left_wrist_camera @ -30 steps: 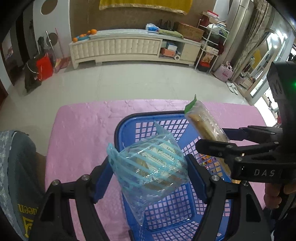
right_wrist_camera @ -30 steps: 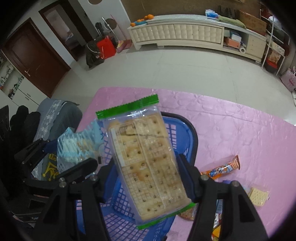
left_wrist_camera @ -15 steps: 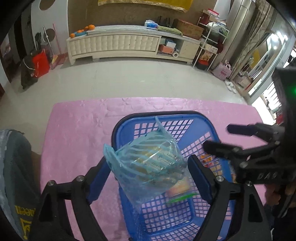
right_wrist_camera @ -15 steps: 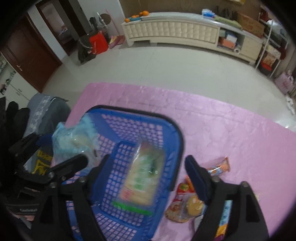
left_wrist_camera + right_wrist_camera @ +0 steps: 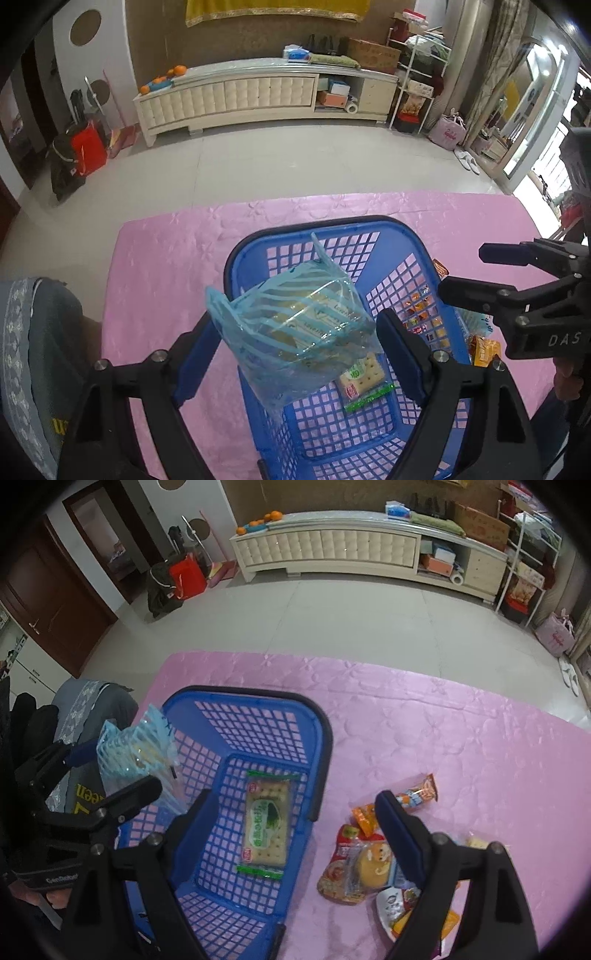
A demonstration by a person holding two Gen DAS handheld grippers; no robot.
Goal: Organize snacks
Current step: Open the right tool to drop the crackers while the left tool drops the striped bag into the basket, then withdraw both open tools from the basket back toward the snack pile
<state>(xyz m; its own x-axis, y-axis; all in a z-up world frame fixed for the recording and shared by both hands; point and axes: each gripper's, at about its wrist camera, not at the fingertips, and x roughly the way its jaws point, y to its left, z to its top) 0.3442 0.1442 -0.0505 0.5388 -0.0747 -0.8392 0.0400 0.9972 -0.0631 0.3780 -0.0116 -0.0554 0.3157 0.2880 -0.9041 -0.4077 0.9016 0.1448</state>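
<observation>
Left gripper [image 5: 295, 345] over the near-left part of the blue basket [image 5: 413, 243] with the blue-striped clear snack bag [image 5: 295, 332] between its wide jaws; bag looks loose, mostly touching the left finger, a gap showing at the right pad; cannot say for sure whether it is pinched or already slipping free.

Right gripper [image 5: 291, 819] wide apart, nothing in it; left finger over the basket wall, right finger over the loose pile on the pink tablecloth [image 5: 443, 720].

Green-edged cracker pack [image 5: 266, 821] lies flat on the basket floor, label up; one snack placed so far, I judge.

Still outside, just right of the basket: red pouch with a yellow cake pack [image 5: 360, 864] on top, orange wrapper [image 5: 364, 816], orange-and-blue stick pack [image 5: 417, 794], a few more partly hidden behind the right finger.

Risks:
- striped bag hangs near the basket's left rim; if let go here its tail could catch the rim and flop onto the cloth, or hang over the edge;
- bag is thin and crinkly; a hard squeeze could crush the biscuits inside;
- the two grippers are near each other over the basket; a reach across could knock them together;
- pile items overlap; a grab at one may drag or pick up two;
- basket is light; a finger snagging the mesh could shift it.
</observation>
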